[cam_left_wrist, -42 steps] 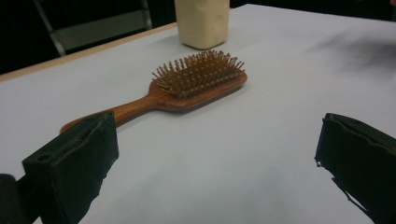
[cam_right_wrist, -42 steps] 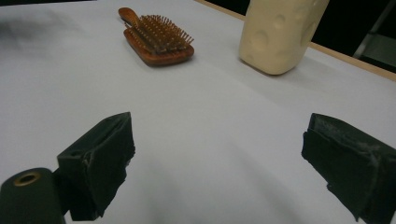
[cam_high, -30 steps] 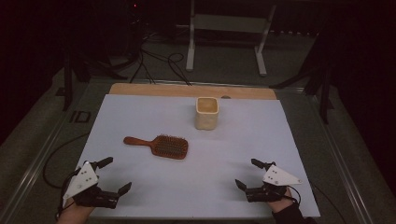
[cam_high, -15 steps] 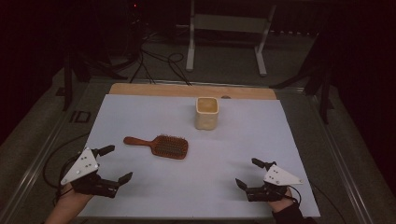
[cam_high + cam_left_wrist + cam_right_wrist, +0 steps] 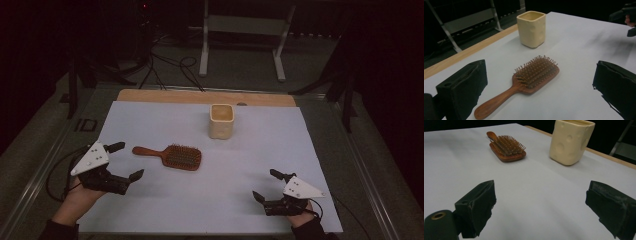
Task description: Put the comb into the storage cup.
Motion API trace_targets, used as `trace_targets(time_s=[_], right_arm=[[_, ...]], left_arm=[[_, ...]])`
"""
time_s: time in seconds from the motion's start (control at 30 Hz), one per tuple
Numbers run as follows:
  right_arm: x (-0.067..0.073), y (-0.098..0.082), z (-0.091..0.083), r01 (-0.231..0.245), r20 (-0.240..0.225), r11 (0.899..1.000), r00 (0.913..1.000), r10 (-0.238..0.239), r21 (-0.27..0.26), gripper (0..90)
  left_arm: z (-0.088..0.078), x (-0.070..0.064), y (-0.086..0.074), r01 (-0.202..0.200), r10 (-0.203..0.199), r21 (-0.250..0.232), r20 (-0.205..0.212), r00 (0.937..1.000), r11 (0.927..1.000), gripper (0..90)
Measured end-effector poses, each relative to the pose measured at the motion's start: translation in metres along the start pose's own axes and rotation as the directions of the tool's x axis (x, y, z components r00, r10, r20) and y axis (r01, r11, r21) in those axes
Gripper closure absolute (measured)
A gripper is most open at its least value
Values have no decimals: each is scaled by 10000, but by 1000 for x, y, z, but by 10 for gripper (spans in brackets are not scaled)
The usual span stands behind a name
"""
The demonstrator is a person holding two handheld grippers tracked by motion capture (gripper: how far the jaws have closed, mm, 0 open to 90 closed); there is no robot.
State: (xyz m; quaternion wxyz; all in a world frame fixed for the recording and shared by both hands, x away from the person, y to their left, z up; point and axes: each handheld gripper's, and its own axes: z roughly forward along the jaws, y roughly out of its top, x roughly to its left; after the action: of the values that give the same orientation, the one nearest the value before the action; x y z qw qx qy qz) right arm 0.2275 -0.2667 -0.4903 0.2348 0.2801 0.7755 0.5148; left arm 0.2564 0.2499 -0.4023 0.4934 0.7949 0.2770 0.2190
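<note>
Wooden paddle hairbrush with brown bristles (image 5: pixel 170 156) lying flat, bristles up, left of centre in the high view on the white-covered surface (image 5: pixel 250 205). Left hand-held gripper (image 5: pixel 125 161) lower left, jaws spread wide, just beside the brush handle, not touching. Right hand-held gripper (image 5: pixel 265 185) lower right, also spread, well apart. Cream square ceramic cup (image 5: pixel 221 121) upright, above centre.

Each gripper, left gripper (image 5: pixel 122 161) and right gripper (image 5: pixel 267 185), has black blocky jaws, a grey three-cornered plate, a trailing black cable; dark sleeves.
</note>
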Motion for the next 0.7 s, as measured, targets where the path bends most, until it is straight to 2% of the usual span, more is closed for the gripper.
trace_targets(time_s=[0.17, 0.4, 0.7], right_arm=[[0, 0, 0, -38, -54, 10000, 10000, 38, 8, 87], [0, 0, 0, -66, -70, 10000, 10000, 66, -21, 87], [0, 0, 0, -93, -107, 10000, 9999, 93, -22, 88]], left_arm=[[5, 11, 2, 198, -197, 70, -109, 9997, 9998, 0], [14, 30, 7, 259, -251, 304, -268, 9993, 9992, 0], [30, 43, 7, 335, -316, 542, -368, 9988, 9980, 0]])
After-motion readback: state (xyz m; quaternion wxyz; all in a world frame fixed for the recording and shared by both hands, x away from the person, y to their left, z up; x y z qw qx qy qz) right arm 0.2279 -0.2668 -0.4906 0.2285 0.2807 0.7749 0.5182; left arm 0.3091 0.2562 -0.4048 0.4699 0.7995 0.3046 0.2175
